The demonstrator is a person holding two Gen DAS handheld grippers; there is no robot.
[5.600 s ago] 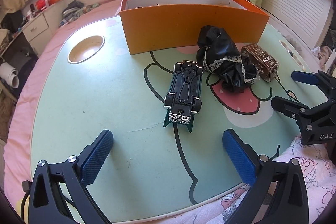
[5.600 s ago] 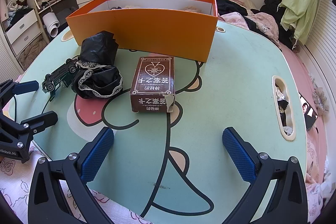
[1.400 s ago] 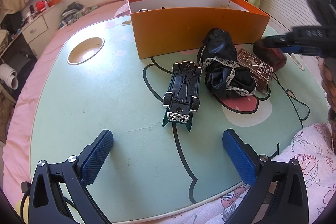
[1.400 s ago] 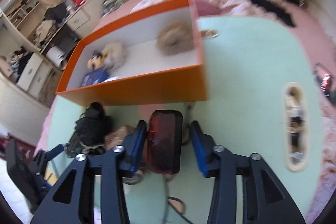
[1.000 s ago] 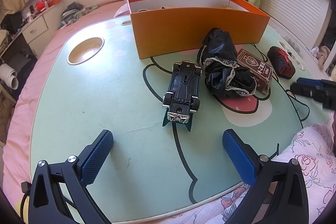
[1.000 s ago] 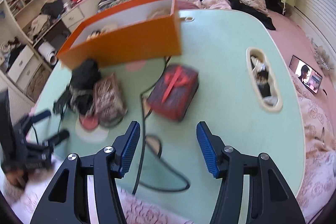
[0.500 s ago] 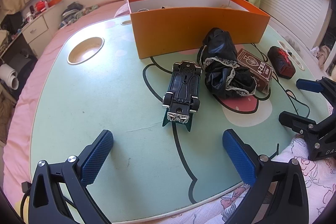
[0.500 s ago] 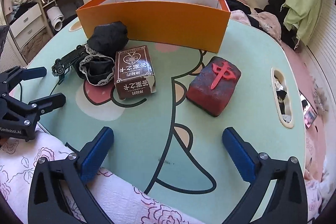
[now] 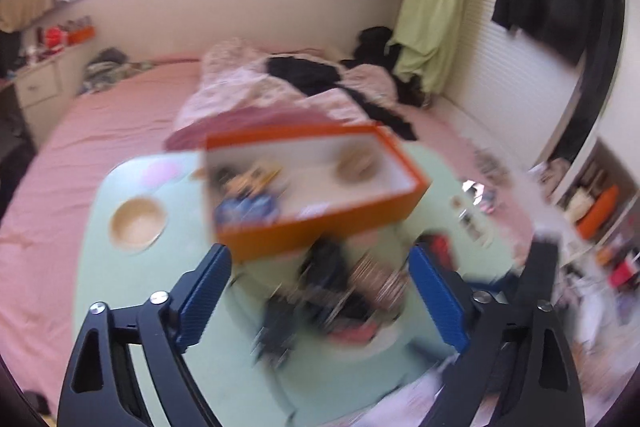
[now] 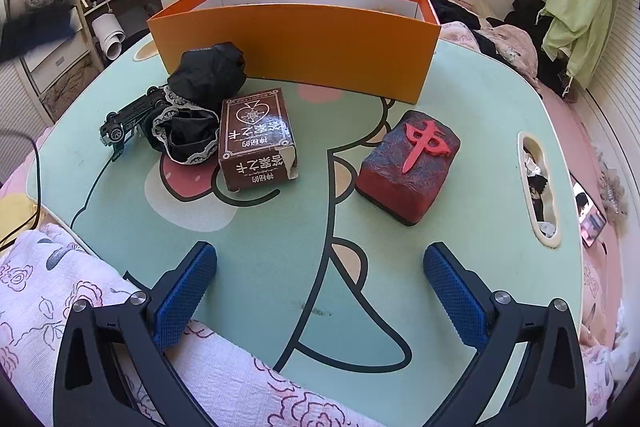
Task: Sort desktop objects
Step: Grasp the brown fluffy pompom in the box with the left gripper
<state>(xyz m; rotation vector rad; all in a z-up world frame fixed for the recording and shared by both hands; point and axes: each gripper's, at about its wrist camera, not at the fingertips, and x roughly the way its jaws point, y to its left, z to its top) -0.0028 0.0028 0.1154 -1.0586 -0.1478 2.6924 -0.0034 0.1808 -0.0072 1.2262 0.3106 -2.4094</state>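
Observation:
In the right wrist view an orange box (image 10: 296,39) stands at the back of the green table (image 10: 460,247). In front of it lie an overturned toy car (image 10: 128,121), a black lace cloth (image 10: 196,107), a brown card box (image 10: 256,139) and a red mahjong-tile block (image 10: 408,167). My right gripper (image 10: 320,287) hangs open over the table's near edge, holding nothing. The left wrist view is blurred. My left gripper (image 9: 320,291) is high above the table with its jaws closing and nothing gripped. It looks down into the orange box (image 9: 320,231), with the dark cloth (image 9: 328,279) lying far below the fingers.
A long slot (image 10: 538,183) with small items cuts the table's right side, and a phone (image 10: 588,215) lies beyond it. A round cup recess (image 9: 138,223) sits at the table's left. A floral blanket (image 10: 60,291) and a black cable (image 10: 36,187) lie at the near-left edge.
My right gripper let go of the red block, which now rests on the table, and its jaws spread wide. My left gripper rose sharply and tipped, and its jaws narrowed somewhat.

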